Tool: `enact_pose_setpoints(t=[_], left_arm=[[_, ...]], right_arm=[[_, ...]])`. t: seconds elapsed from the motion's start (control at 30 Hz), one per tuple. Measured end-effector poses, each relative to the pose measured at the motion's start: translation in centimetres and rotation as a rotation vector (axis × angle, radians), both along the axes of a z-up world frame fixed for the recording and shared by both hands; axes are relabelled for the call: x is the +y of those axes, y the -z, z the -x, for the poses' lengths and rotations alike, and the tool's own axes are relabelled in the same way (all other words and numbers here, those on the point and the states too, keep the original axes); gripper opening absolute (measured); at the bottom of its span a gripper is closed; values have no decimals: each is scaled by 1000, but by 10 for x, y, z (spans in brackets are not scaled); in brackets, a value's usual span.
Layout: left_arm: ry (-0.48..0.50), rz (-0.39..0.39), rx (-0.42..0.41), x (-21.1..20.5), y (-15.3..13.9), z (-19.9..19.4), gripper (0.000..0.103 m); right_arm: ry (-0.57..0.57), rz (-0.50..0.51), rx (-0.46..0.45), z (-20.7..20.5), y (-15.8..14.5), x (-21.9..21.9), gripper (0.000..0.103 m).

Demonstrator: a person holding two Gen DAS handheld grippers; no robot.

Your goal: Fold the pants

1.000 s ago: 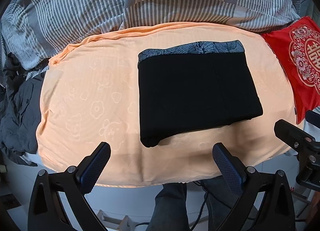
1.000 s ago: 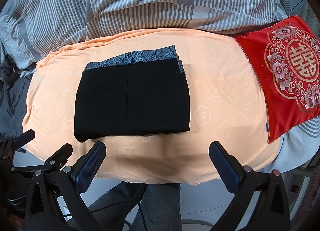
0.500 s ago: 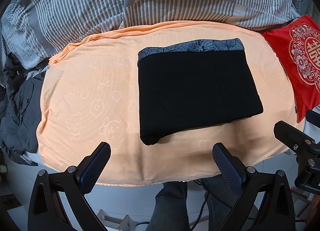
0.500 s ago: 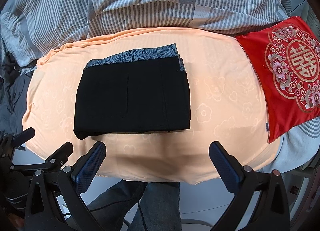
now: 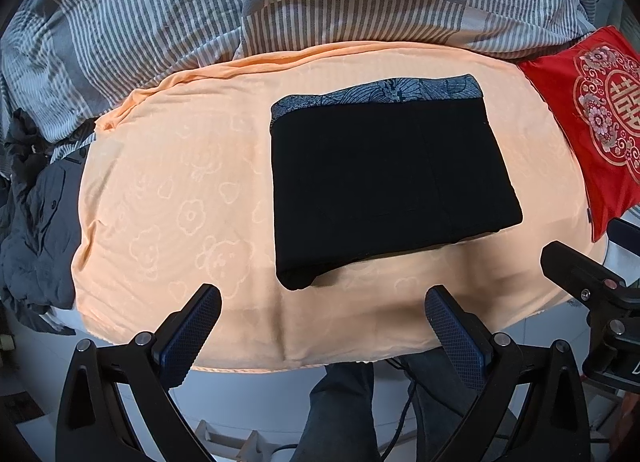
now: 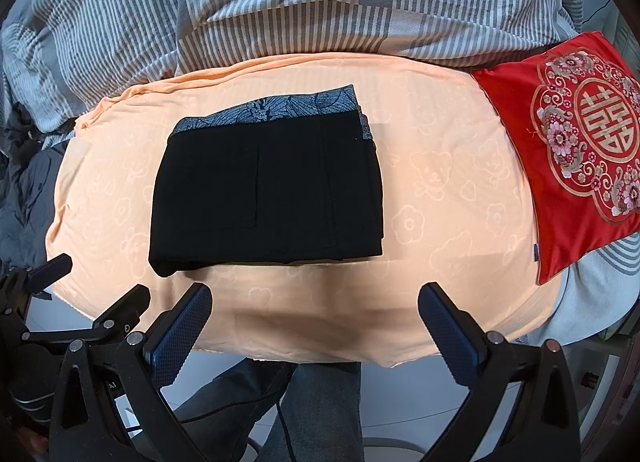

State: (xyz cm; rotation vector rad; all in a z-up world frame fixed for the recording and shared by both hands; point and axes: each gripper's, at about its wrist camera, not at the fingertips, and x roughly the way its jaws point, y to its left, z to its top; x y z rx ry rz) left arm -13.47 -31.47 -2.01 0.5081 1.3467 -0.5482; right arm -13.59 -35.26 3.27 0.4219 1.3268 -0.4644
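The folded black pants (image 5: 390, 181) lie on the peach blanket (image 5: 168, 197), ahead of both tools. The left tool (image 5: 322, 326) and right tool (image 6: 314, 322) hang spread wide, gripping nothing, near the blanket's front edge.

Black pants (image 5: 384, 181), peach sheet (image 5: 168, 197), red cushion (image 6: 576, 157).

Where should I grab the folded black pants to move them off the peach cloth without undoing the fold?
Probably the folded pants are best gripped at their thick, rounded near-left corner, coming in low from the near side. All layers meet there in a bulge, so one pinch likely holds the stack. The far patterned waistband edge lies thinner.
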Motion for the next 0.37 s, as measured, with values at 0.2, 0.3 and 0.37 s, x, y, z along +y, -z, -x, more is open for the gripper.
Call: enact_pose_setpoints(t=[0.2, 0.3, 0.37], left_arm=[[-2, 17, 3, 0, -1, 1, 102], [8, 28, -4, -1, -4, 2, 102], [10, 32, -2, -2, -4, 2, 102]], right_arm=[[-2, 0, 0, 0, 0, 1, 103], [-3, 0, -2, -1, 0, 0, 103], [-4, 0, -1, -1, 0, 0, 103]])
